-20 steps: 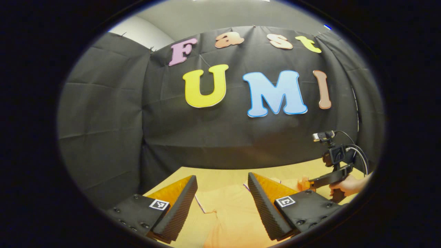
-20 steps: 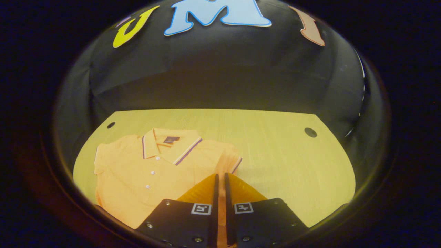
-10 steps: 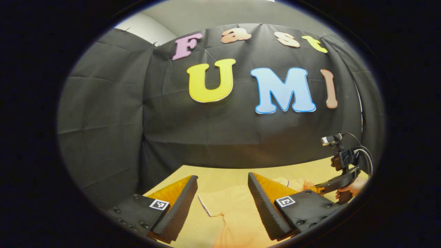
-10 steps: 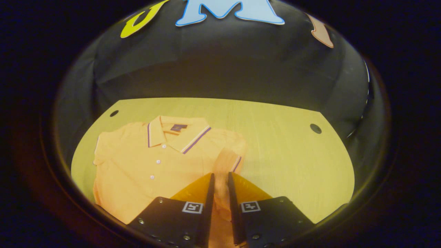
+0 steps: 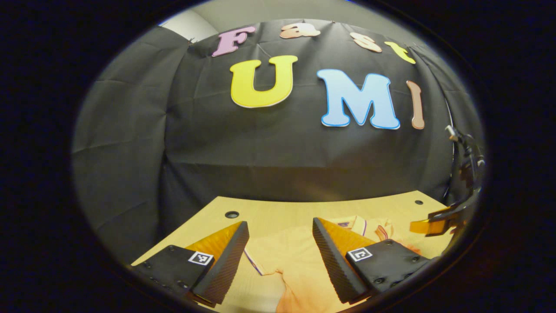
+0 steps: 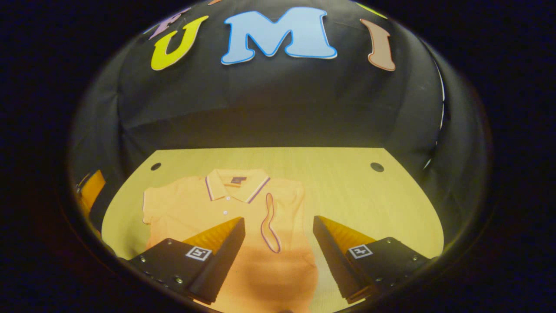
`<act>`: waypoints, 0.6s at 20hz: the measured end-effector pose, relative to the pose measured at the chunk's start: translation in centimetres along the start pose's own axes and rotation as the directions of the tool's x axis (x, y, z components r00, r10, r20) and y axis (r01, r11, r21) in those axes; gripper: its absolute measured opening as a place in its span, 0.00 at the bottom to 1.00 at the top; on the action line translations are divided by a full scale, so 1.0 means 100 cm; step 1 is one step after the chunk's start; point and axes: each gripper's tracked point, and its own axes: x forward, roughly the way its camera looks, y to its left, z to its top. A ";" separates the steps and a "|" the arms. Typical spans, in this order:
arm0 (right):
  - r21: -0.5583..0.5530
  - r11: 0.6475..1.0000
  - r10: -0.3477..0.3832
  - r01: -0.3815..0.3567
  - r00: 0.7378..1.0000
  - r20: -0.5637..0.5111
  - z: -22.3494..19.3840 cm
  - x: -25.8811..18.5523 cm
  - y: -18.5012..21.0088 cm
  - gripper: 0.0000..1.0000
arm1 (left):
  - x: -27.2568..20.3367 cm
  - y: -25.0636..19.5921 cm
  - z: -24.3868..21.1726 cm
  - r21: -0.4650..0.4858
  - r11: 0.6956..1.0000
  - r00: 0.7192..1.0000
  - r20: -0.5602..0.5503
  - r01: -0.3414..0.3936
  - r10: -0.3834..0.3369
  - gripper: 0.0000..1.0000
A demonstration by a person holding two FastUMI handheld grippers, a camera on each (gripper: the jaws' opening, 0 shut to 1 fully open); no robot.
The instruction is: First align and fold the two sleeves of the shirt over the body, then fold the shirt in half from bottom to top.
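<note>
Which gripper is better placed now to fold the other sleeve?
Left, probably. The left gripper is open right over the flat sleeve; the right gripper is open above the folded sleeve.

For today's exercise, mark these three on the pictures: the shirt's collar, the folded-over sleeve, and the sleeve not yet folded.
collar (image 6: 236, 182): right gripper view, on its flat back part.
folded-over sleeve (image 6: 270, 221): right gripper view, inside its striped cuff edge.
unfolded sleeve (image 6: 153, 204): right gripper view, near its outer end.

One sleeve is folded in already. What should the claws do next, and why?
Probably the left claw should close on the other sleeve. That sleeve lies spread out flat beside the shirt, while the folded sleeve lies on the body. The left claw is open right over the spread sleeve's edge; the right claw is open too.
</note>
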 end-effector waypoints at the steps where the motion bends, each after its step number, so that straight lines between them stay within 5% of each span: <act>1: -0.004 1.000 -0.012 0.012 1.000 0.025 0.006 -0.013 0.001 0.98 | 0.011 0.003 -0.008 0.005 1.000 1.000 -0.016 0.001 -0.001 0.93; 2: -0.004 1.000 -0.020 0.020 0.999 0.044 0.009 -0.026 0.003 0.98 | 0.020 0.008 -0.017 0.013 1.000 1.000 -0.030 -0.002 0.002 1.00; 12: -0.032 0.998 -0.055 0.061 0.982 0.183 0.026 -0.136 0.015 0.98 | 0.104 0.041 -0.109 -0.046 0.993 0.965 -0.244 -0.108 0.093 1.00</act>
